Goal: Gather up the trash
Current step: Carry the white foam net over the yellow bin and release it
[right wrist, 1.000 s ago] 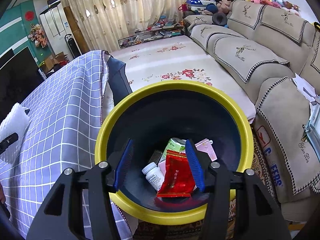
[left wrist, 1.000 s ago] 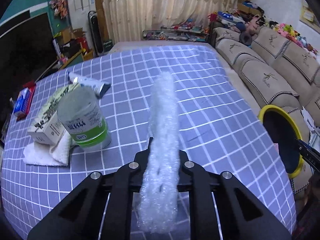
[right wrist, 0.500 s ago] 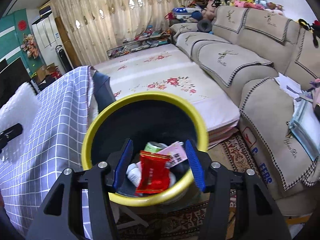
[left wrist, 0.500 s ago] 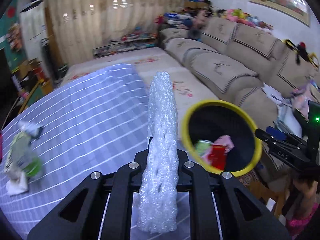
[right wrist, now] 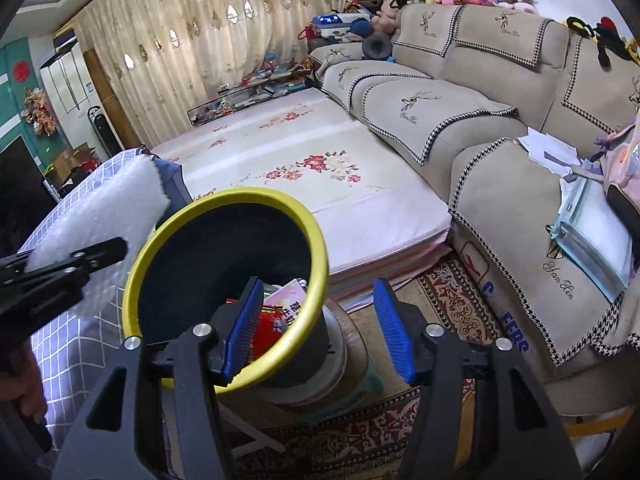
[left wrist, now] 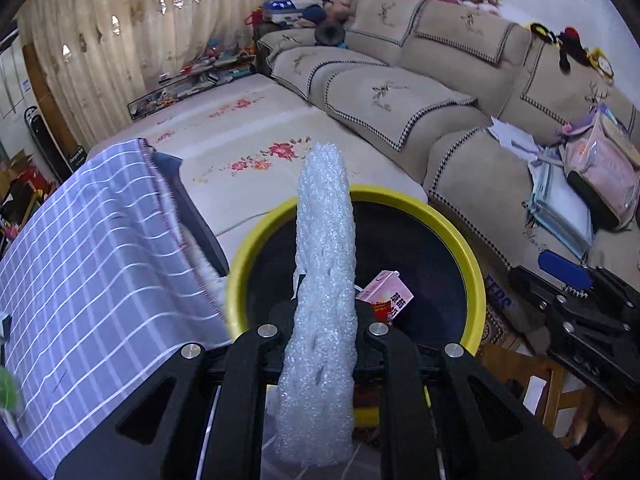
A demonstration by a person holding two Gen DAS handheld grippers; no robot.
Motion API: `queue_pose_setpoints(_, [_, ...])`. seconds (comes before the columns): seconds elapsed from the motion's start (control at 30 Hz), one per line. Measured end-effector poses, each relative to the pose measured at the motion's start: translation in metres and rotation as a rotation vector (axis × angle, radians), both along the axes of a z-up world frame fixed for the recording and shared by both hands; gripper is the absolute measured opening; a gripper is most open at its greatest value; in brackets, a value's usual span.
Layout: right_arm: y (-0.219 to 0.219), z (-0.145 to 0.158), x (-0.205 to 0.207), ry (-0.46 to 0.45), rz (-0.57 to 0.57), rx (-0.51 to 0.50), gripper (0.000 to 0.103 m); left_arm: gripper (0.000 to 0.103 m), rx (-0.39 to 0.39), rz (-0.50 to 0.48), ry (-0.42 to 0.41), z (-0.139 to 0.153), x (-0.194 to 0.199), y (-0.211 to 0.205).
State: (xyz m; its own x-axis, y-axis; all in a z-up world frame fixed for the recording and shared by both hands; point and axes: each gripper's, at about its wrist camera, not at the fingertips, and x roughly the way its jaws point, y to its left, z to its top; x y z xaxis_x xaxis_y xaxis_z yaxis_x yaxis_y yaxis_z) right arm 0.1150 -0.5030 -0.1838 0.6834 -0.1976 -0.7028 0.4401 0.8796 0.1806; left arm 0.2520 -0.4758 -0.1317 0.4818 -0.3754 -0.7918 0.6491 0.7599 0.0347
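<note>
Bubble wrap [left wrist: 324,300] is still pinched in our left gripper [left wrist: 320,320] over the yellow-rimmed bin [left wrist: 472,264], not dropped yet; right gripper [right wrist: 316,328] gapes empty, cartons [left wrist: 386,294] already binned.

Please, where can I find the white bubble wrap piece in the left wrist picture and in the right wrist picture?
Left wrist: the white bubble wrap piece stands at centre, clamped in the left gripper.
Right wrist: it shows at the left edge, beside the bin.
Shared landmark: the yellow-rimmed black trash bin.
</note>
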Motion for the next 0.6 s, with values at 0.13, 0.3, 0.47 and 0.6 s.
queue_pose_setpoints(0.13, [-0.005,-0.003,-0.003,0.002,-0.003,0.007,0.055,0.013,0.028,0.002,0.009,-0.012,0.009,-0.014])
queue_pose_setpoints(0.3, [-0.009,-0.004,-0.004,-0.001,-0.008,0.015,0.056,0.036,0.049,0.018,0.017,-0.024,0.013,-0.020])
queue_pose_setpoints(0.47, [-0.007,-0.005,-0.003,-0.001,0.000,0.015,0.056,0.060,0.047,0.038,-0.007,-0.022,0.013,-0.015])
queue_pose_setpoints(0.6, [-0.003,-0.003,-0.002,-0.004,0.006,0.010,0.056,0.067,0.039,0.045,-0.021,-0.016,0.011,-0.010])
